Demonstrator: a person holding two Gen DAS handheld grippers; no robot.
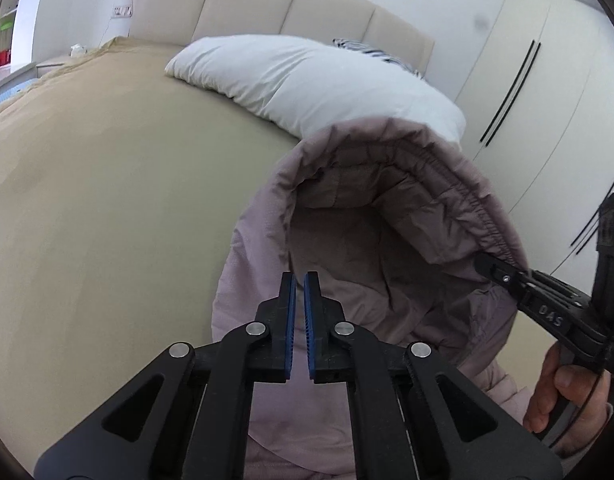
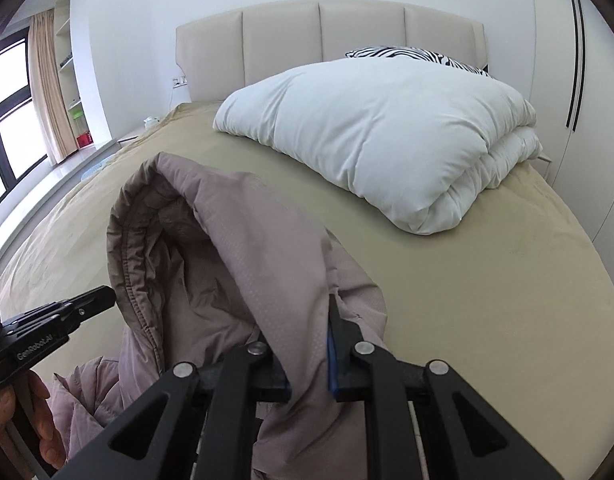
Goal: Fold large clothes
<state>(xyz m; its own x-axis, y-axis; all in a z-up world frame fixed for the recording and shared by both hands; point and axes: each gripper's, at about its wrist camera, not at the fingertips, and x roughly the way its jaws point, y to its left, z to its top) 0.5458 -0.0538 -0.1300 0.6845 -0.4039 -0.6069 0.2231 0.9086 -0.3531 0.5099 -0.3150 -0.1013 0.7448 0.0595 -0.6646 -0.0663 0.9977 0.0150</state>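
Meanwhile the right gripper (image 2: 307,354) pinches the elastic hood rim of the padded mauve hooded jacket (image 2: 243,248), lifted above the tan bedsheet (image 2: 487,280); the left gripper (image 1: 299,312) hangs at the hood's opening, blue pads nearly together, gripping nothing. Beyond lies a folded white duvet (image 2: 387,132).

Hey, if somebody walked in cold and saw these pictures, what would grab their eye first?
Probably the mauve puffer jacket held up over the tan bed, its hood gaping open toward the left tool. The right tool is clamped on the hood's edge. Behind it, a folded white duvet sits near the headboard.
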